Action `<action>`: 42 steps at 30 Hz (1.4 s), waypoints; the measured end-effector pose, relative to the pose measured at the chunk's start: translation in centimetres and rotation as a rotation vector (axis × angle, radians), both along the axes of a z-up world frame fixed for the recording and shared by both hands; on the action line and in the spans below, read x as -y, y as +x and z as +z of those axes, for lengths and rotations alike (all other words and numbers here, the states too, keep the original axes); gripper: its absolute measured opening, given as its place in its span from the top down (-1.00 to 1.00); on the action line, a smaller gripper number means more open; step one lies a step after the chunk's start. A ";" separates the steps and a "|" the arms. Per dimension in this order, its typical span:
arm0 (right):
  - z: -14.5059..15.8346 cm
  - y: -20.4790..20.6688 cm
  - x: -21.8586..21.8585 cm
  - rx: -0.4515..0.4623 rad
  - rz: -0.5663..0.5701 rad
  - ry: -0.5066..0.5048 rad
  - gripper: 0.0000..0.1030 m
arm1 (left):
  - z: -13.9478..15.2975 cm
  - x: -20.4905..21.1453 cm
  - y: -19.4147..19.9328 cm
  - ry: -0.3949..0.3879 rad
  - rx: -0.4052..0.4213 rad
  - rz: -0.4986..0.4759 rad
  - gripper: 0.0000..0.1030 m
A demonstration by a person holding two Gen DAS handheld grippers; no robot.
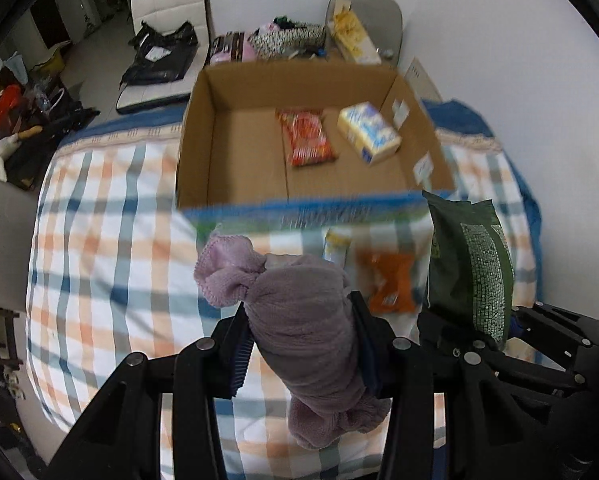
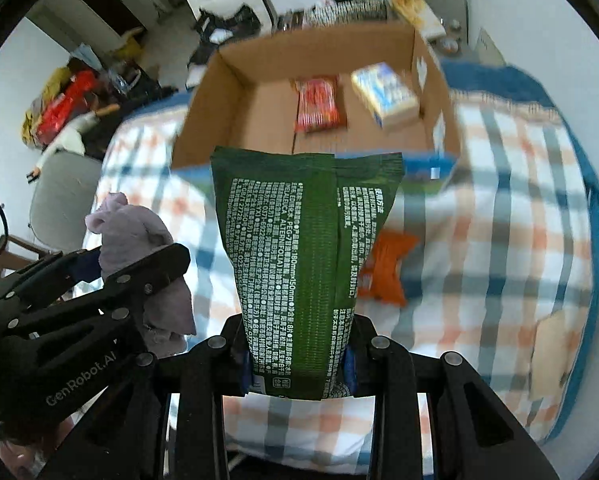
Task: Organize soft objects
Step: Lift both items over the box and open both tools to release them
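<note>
- Left wrist view: my left gripper [image 1: 299,344] is clamped on a purple towel roll [image 1: 299,320], long axis running forward.
- My right gripper [image 2: 299,364] pinches an upright green packet [image 2: 303,256].
- Cardboard box [image 1: 203,128] lies straight ahead of both, beyond the checked bedspread [image 1: 111,220]; neither gripper looks clearly nearer.

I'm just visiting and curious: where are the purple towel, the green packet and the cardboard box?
purple towel [image 1: 303,320], left wrist view, its rolled middle.
green packet [image 2: 299,248], right wrist view, its printed back.
cardboard box [image 1: 243,148], left wrist view, bare floor.
</note>
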State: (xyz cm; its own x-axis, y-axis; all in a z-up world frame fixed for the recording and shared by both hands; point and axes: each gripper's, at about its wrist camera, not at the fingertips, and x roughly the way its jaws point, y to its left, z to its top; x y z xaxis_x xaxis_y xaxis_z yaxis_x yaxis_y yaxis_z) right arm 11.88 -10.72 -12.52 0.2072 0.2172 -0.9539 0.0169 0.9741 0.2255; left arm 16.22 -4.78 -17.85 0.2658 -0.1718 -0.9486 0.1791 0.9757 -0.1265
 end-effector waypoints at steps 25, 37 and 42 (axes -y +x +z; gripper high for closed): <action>-8.0 22.0 4.1 -0.104 -0.082 -0.068 0.33 | -9.2 0.1 24.9 0.049 -0.220 0.066 0.20; -15.4 24.5 3.6 -0.220 -0.037 -0.131 0.33 | -15.9 0.7 30.6 0.114 -0.320 0.042 0.18; -17.8 24.4 4.0 -0.273 -0.018 -0.130 0.33 | -17.1 0.5 31.5 0.125 -0.333 0.046 0.15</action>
State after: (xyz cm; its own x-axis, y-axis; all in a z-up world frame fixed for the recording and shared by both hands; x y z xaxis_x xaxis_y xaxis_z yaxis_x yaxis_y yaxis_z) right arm 36.29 -14.70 -30.37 -0.0582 0.0880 -0.9944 0.0775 0.9935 0.0833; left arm 47.71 -5.32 -34.98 -0.0566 -0.0443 -0.9974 0.1033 0.9934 -0.0500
